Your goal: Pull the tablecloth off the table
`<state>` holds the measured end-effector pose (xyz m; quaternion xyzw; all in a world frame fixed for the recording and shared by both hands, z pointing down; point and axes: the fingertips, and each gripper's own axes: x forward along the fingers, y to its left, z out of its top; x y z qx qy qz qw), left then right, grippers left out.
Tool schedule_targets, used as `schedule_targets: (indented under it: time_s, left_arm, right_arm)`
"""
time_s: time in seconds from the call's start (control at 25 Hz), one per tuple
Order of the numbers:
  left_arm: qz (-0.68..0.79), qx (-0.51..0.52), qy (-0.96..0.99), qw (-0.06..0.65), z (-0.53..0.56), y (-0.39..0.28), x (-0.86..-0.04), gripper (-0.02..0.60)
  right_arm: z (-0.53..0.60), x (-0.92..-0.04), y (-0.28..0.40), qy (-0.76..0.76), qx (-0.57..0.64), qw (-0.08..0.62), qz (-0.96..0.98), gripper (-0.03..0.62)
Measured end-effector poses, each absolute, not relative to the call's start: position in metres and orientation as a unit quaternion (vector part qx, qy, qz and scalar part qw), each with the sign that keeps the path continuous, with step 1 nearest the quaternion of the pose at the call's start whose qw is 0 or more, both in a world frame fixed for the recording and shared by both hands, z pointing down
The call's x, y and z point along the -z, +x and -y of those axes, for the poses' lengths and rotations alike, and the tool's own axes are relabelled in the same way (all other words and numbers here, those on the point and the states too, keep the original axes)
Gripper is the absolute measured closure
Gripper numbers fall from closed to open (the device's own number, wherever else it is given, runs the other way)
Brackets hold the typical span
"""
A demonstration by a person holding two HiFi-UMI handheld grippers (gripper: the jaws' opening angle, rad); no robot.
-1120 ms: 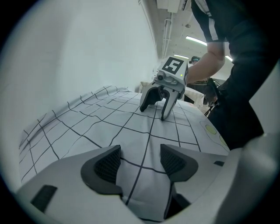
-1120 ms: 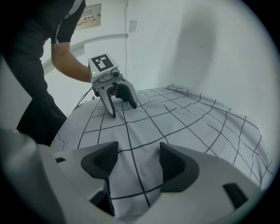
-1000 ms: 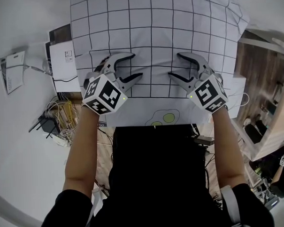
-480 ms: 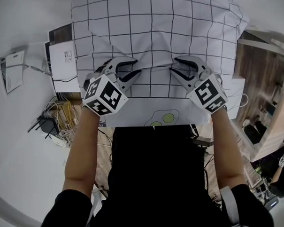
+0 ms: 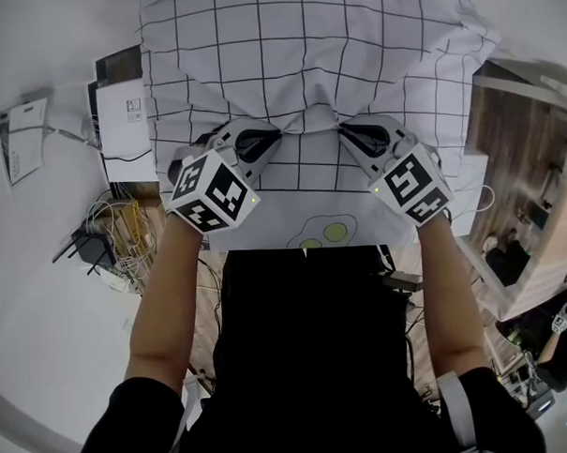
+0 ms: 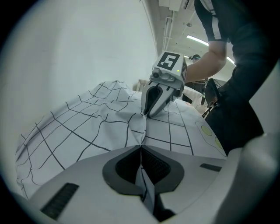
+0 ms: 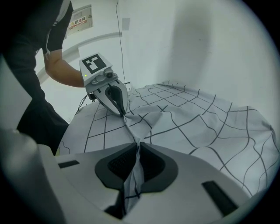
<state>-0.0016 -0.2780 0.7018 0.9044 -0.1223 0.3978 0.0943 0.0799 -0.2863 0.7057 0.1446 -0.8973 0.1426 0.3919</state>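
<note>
While both sets of jaws have just been closing, each now pinches a raised fold of the checked tablecloth (image 5: 304,60). The left gripper (image 5: 276,134) and the right gripper (image 5: 341,131) sit near each other by the near edge of the bench. Their jaws are pressed together with cloth bunched between them, and a taut ridge of fabric runs from one pinch to the other.

Grasping looks finished, so the step in hand is the start of the pull. Next, I judge, both grippers need to draw back toward the person together and evenly. The pinch must stay firm so the thin fabric does not slip out, and the path has to clear the body standing close against the near edge.

Cloth covers the bench entirely, so its top, edges and legs are hidden. Its far edge is cut off at the top of the head view, and whether anything holds the cloth down there cannot be told.
</note>
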Motion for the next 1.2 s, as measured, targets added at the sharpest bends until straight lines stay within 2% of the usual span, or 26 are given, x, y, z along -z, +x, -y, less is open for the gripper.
schedule_targets:
  time_s: [0.28,0.52,1.2]
  left_arm:
    - [0.132,-0.389,0.906,0.102,0.278,-0.002,-0.700,0.566]
    - [0.158,-0.353,0.913,0.127,0.281,-0.004,-0.683,0.568]
    - [0.208,-0.258,0.929,0.162,0.288,-0.014,-0.617,0.568]
  right_arm:
    - [0.288,-0.705,0.080,0.167,-0.182,0.387,0.888,0.566]
    - [0.290,-0.688,0.082,0.212,-0.246,0.312,0.893,0.569]
    - [0.294,-0.611,0.081,0.241,-0.283,0.193,0.908,0.572]
